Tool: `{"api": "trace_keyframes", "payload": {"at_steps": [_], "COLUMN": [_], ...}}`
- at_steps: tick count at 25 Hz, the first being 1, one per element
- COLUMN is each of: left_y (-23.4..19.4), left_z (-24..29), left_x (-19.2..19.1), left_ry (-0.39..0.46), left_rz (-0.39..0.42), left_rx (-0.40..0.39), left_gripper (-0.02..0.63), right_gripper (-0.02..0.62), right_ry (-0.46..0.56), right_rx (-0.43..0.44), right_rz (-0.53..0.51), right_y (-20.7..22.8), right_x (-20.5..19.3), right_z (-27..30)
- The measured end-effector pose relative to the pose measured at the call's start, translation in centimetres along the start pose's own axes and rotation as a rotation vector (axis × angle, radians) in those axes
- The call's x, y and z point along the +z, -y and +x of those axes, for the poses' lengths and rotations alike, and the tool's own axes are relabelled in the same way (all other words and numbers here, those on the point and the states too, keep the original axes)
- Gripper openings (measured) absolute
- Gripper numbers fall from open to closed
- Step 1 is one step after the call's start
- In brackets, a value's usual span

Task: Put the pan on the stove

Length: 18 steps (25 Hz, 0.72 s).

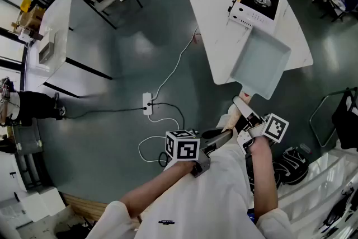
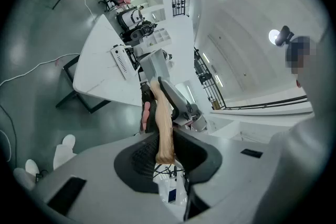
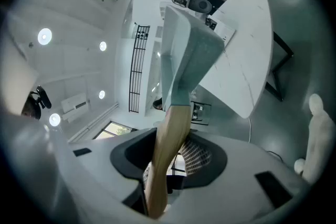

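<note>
Left gripper and right gripper both clamped on the wooden handle of a pale square pan, pan held out over the near edge of a white table, just short of the stove set farther back on it, white cable trailed across the grey floor.

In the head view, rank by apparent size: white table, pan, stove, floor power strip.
white table
pan
stove
power strip
The pan may be nearer the camera, so its lead over the stove is unsure.
</note>
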<state>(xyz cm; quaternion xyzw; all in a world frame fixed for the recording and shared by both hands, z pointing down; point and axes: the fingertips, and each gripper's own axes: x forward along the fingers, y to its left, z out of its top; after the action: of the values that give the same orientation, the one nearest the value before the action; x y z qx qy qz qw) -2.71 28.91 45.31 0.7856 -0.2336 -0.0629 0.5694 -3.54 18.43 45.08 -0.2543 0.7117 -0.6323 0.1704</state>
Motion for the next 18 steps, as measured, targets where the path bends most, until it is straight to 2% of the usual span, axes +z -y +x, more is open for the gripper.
{"api": "trace_keyframes", "payload": {"at_steps": [4,8,11,18], "left_y": [3.5,6.1,7.8,9.7], "left_z": [-3.1,-5.6,-6.5,-3.4], "left_x": [-5.9,-9.1,-10.8,-16.5], "left_ry": [0.005,0.023,0.058,0.069], "left_rz": [-0.022,-0.024,-0.012,-0.001], "left_rx": [0.004,0.000,0.018,0.041], "left_gripper": [0.080,0.080,0.080,0.080], "right_gripper": [0.141,0.141,0.141,0.141], "right_ry": [-0.009,-0.034,-0.060,-0.073], "right_rx": [0.006,0.025,0.042,0.045], "right_rz": [0.007,-0.029,-0.037,0.005], "right_y": [-2.1,-4.2,-5.3,-4.5], "right_x": [-5.4,-8.9,-10.4,-11.1], "right_z": [-4.5,-7.0,-8.6,-15.2]}}
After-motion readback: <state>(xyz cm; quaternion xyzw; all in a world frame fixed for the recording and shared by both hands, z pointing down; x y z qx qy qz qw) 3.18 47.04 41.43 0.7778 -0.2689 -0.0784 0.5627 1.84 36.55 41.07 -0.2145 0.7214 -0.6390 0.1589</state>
